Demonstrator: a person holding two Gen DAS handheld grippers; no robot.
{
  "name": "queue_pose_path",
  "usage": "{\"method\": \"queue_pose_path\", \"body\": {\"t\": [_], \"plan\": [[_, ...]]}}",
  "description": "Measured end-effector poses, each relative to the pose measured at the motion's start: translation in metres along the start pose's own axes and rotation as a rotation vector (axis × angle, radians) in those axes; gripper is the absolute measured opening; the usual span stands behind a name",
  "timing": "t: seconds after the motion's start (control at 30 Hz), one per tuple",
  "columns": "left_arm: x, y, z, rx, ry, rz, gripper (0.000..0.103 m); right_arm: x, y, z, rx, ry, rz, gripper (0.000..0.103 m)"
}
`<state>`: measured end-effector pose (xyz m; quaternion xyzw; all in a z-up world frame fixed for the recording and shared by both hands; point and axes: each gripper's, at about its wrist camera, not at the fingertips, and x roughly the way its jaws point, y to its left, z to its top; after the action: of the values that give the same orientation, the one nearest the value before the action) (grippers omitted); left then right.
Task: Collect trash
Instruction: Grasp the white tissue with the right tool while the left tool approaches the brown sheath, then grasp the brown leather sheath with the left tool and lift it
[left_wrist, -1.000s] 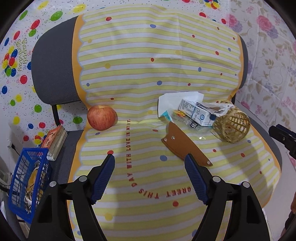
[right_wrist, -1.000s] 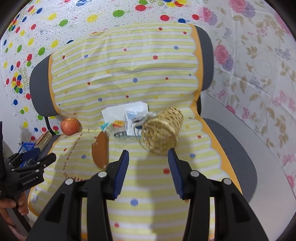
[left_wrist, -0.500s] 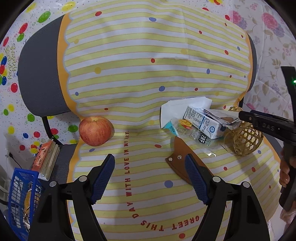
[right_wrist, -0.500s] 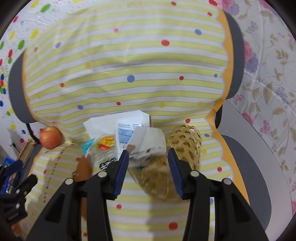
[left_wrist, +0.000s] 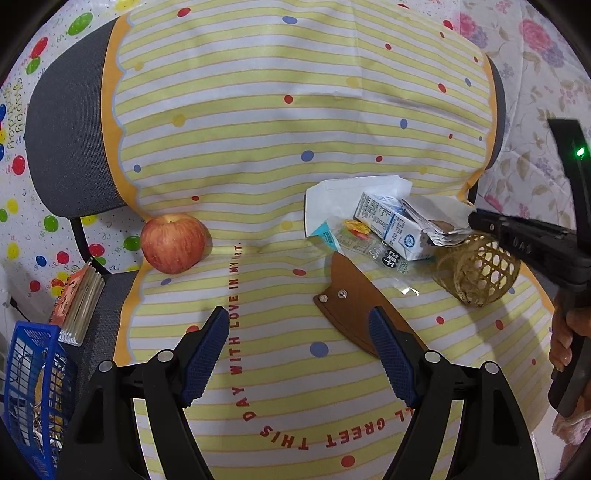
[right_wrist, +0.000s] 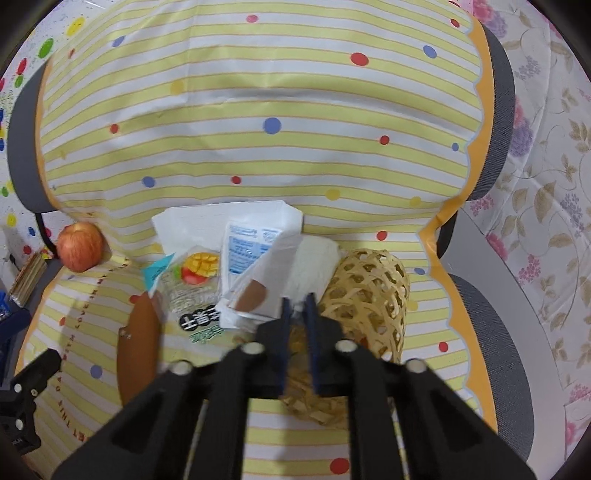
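**Chair seat: trash pile and both grippers**

Right gripper (right_wrist: 296, 306): jaws have just been closing and are now standing together at the rim of the woven basket (right_wrist: 369, 291), beside the crumpled paper (right_wrist: 273, 280); whether they are pinching anything cannot be told. Left gripper (left_wrist: 297, 349): jaws standing wide apart, holding nothing, hovering over the striped cover (left_wrist: 258, 166). Milk carton (left_wrist: 391, 229), snack wrapper (left_wrist: 373, 251) and brown sheath (left_wrist: 354, 314) are lying mid-seat near the backrest. Apple (left_wrist: 173, 243) is sitting at the seat's left edge.
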<state>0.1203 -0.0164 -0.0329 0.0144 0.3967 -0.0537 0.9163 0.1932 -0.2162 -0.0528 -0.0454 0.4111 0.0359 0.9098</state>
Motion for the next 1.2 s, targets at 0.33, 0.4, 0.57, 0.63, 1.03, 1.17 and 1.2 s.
{"method": "queue_pose_path", "body": {"t": [0.33, 0.4, 0.57, 0.63, 1.03, 1.17, 1.2], "plan": [[-0.002, -0.030, -0.014, 0.040, 0.018, -0.045, 0.078, -0.106, -0.010, -0.011, 0.042, -0.202, 0.046, 0.002], [0.003, -0.038, -0.018, 0.047, 0.038, -0.056, 0.078, -0.122, -0.010, -0.024, 0.030, -0.209, 0.039, 0.002], [0.019, -0.054, -0.019, 0.045, 0.066, -0.062, 0.078, -0.143, -0.010, -0.062, 0.019, -0.185, 0.036, 0.002], [0.031, -0.057, -0.016, 0.037, 0.087, -0.027, 0.078, -0.143, -0.010, -0.074, 0.022, -0.171, 0.023, 0.002], [0.077, -0.053, -0.002, -0.076, 0.183, 0.017, 0.076, -0.146, -0.011, -0.113, 0.062, -0.138, 0.009, 0.002], [0.071, -0.047, -0.004, -0.081, 0.176, 0.009, 0.057, -0.148, -0.012, -0.117, 0.073, -0.130, 0.015, 0.002], [0.068, -0.043, -0.007, -0.084, 0.174, -0.014, 0.051, -0.150, -0.012, -0.119, 0.074, -0.130, 0.016, 0.002]]}}
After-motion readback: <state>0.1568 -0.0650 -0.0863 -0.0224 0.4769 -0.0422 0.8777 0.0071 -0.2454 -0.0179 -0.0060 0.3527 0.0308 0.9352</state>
